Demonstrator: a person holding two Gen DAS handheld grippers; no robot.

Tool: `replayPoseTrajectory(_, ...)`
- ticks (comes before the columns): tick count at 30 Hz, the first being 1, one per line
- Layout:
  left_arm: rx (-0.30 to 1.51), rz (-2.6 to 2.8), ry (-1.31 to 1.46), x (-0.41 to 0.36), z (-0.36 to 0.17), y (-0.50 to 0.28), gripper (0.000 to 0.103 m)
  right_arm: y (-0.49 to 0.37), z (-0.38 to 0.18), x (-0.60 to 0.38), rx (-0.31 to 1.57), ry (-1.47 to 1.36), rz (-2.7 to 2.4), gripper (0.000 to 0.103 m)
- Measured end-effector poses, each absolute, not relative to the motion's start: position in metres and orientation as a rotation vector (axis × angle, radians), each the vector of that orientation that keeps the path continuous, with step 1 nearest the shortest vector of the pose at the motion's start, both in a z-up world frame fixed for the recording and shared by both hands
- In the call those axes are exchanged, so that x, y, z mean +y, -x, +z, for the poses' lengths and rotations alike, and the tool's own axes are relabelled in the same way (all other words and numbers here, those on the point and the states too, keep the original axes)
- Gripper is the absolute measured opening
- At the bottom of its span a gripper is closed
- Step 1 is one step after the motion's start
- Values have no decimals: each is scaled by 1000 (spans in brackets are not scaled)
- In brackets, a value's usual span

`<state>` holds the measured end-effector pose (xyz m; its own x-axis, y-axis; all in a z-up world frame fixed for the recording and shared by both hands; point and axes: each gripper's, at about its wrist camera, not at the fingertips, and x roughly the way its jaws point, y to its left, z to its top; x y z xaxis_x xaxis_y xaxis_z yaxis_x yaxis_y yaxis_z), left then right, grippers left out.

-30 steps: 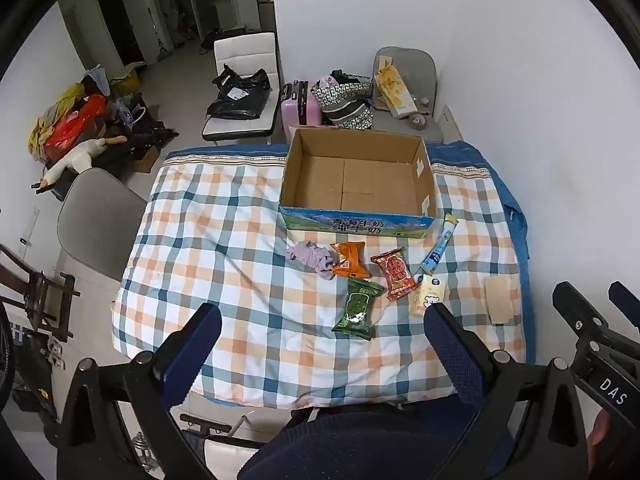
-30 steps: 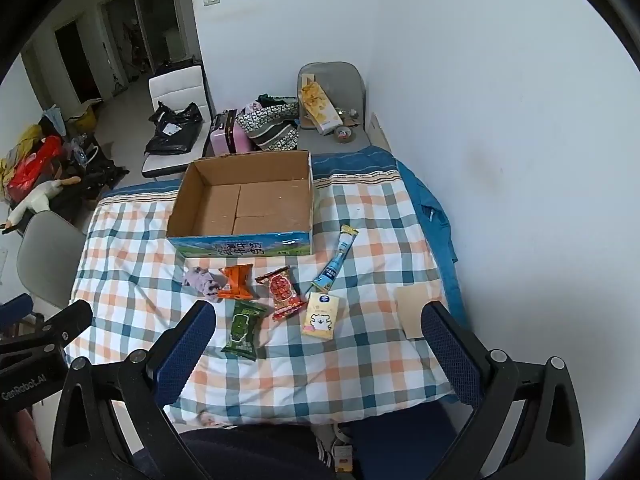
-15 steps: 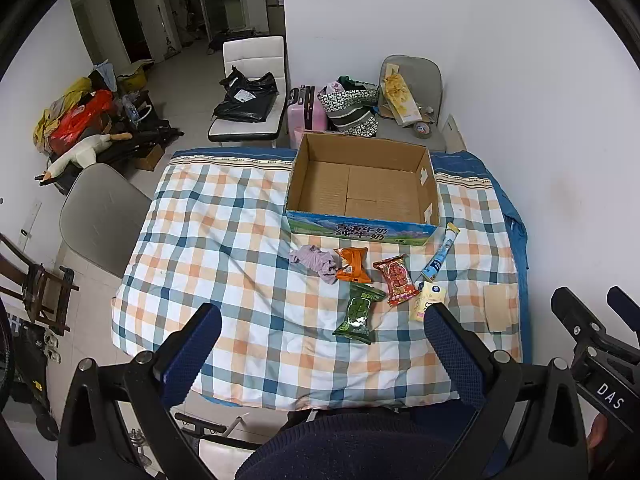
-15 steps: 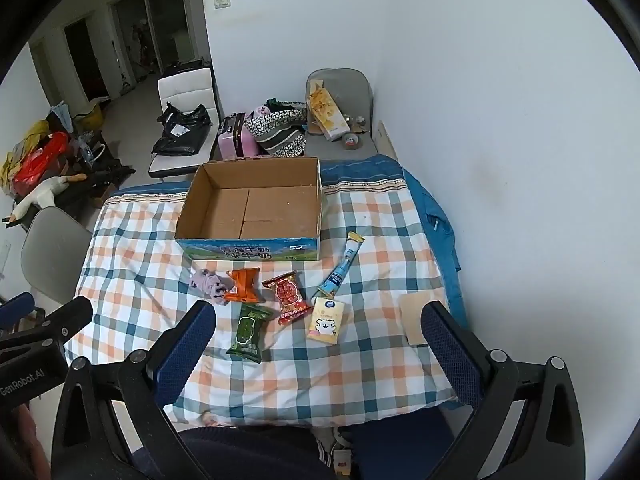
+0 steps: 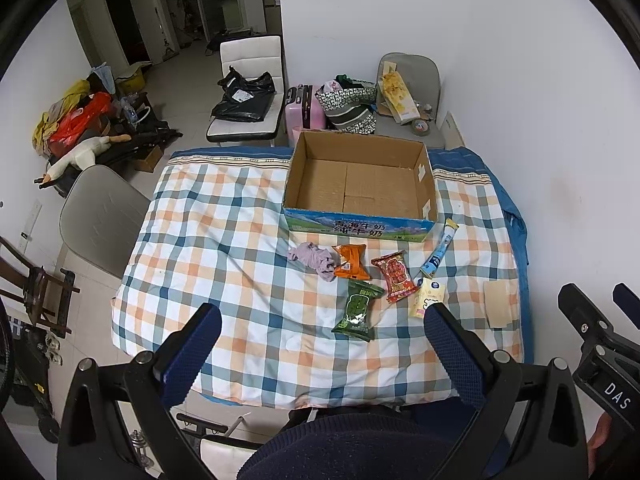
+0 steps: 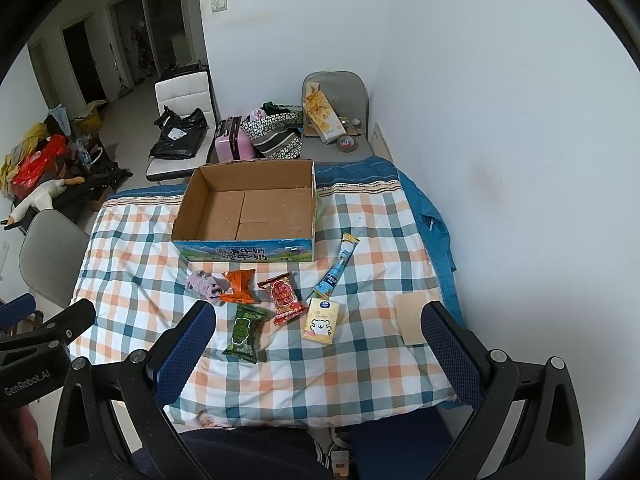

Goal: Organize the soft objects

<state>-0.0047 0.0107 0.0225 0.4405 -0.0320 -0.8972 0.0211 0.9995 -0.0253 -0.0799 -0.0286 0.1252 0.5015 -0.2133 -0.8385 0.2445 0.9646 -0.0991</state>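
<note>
Two grippers hang above the near edge of the checked quilt [image 5: 224, 240], both with fingers spread wide and nothing between them. Seen from its own camera, the left gripper [image 5: 322, 354] frames bare quilt; the green snack packet [image 5: 357, 311] lies just beyond its fingertips, nearer the right finger. The right gripper [image 6: 318, 350] also holds nothing, and the same green packet [image 6: 245, 334] lies just past its left fingertip, with the cream tissue pack [image 6: 321, 321] beyond the gap between the fingers. Farther on sit the red snack packet [image 6: 283, 297], the orange packet [image 6: 239, 286] and the crumpled lilac cloth [image 6: 205, 285], the cloth touching the orange packet. A blue tube sachet [image 6: 337, 266] lies at a slant to their right. Beyond them all stands the open cardboard box [image 6: 246, 250], with nothing inside.
</note>
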Motion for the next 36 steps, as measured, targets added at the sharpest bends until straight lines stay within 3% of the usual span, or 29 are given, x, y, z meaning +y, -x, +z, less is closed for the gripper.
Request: replayPoseTrajectory(36,1104,-35,6,10,23,9,103,82,127,-25,1009,-37,-275,103)
